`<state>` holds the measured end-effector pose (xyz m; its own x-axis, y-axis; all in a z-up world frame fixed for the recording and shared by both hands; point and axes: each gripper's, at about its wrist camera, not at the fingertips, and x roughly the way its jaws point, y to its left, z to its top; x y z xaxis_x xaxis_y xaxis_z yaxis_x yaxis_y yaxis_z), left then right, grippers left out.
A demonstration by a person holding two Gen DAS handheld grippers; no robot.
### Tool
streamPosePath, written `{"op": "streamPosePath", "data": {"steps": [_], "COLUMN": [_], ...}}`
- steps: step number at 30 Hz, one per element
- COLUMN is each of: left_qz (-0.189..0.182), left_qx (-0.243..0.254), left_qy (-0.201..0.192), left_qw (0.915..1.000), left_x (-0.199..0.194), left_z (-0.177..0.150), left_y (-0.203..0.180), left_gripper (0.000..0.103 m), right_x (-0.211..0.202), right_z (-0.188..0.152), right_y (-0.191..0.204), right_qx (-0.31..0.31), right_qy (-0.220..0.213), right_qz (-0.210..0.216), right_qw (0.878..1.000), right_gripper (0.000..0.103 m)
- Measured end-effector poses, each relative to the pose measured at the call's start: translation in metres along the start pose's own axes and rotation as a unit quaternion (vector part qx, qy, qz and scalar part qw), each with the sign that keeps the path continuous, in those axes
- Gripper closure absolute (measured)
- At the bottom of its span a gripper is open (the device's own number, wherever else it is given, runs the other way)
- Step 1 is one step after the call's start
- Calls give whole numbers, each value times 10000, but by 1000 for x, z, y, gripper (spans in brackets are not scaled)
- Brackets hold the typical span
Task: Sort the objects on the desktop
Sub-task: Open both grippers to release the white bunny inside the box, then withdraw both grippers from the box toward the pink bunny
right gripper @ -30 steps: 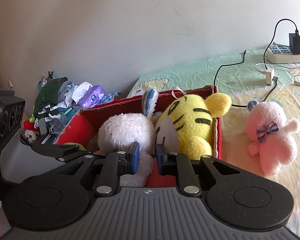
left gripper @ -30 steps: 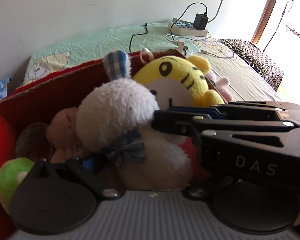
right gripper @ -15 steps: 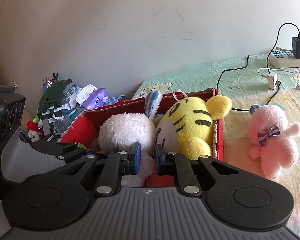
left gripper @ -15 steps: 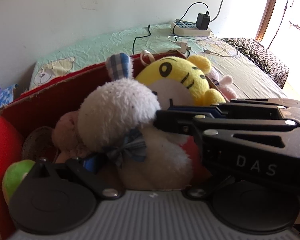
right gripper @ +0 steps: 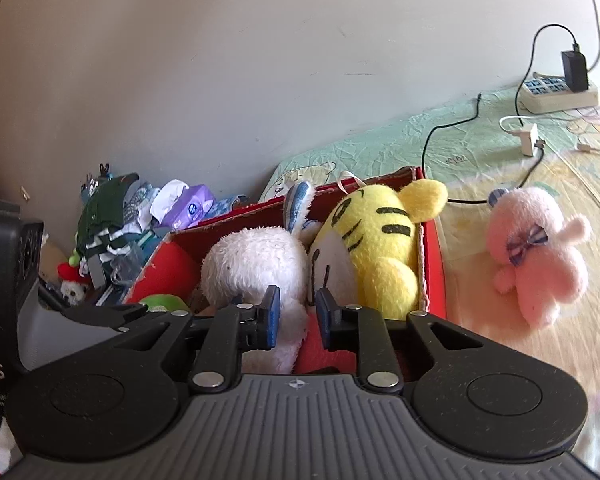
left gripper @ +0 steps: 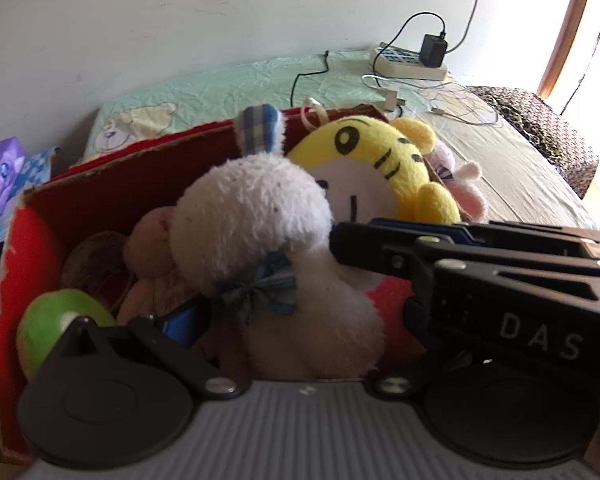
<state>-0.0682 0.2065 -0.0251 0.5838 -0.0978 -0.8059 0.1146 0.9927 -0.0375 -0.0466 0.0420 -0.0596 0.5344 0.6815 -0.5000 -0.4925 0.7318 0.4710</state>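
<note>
Fingers of both grippers stand spread over the red box — only the right view shows the whole pink plush.

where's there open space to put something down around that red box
Bare sheet lies right of the red box, between it and the pink plush, and behind the box toward the black cable. The box is packed with the white plush and yellow tiger. Left of it is a clutter pile.

Soft fluffy toys sitting in the red cardboard box: four, one white, one yellow striped, one tan, one green
Pink fluffy toys lying outside: one
White power strips: one
</note>
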Motion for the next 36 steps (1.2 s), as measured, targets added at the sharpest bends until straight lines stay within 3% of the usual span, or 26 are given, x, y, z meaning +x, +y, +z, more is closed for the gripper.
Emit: {"op": "streamPosePath", "data": {"steps": [21,24,28,36], "left_qz": [388,418,595,1275], "left_qx": [115,73,1,-384], "left_qy": [-40,-13,-49,-15], "left_qw": [9992,9991,9982,9911], "left_x": [-24,-24,-26,-33], "left_z": [-6,-5,-4,4], "left_y": [-13,-13,-13,-12], "left_gripper": [1,1,1,1], "right_x": [-37,-39,-37,-37], "right_z": [-4,-4,-1,12], "right_y": [13,13,10,-2], "right_qx": [80,96,40,-109], "right_qy": [-298,-296,-240,-64], "right_qz": [-207,-141,52,576], "right_qw": [9993,9994,9997,9983], "right_gripper": [72,66,66,66]}}
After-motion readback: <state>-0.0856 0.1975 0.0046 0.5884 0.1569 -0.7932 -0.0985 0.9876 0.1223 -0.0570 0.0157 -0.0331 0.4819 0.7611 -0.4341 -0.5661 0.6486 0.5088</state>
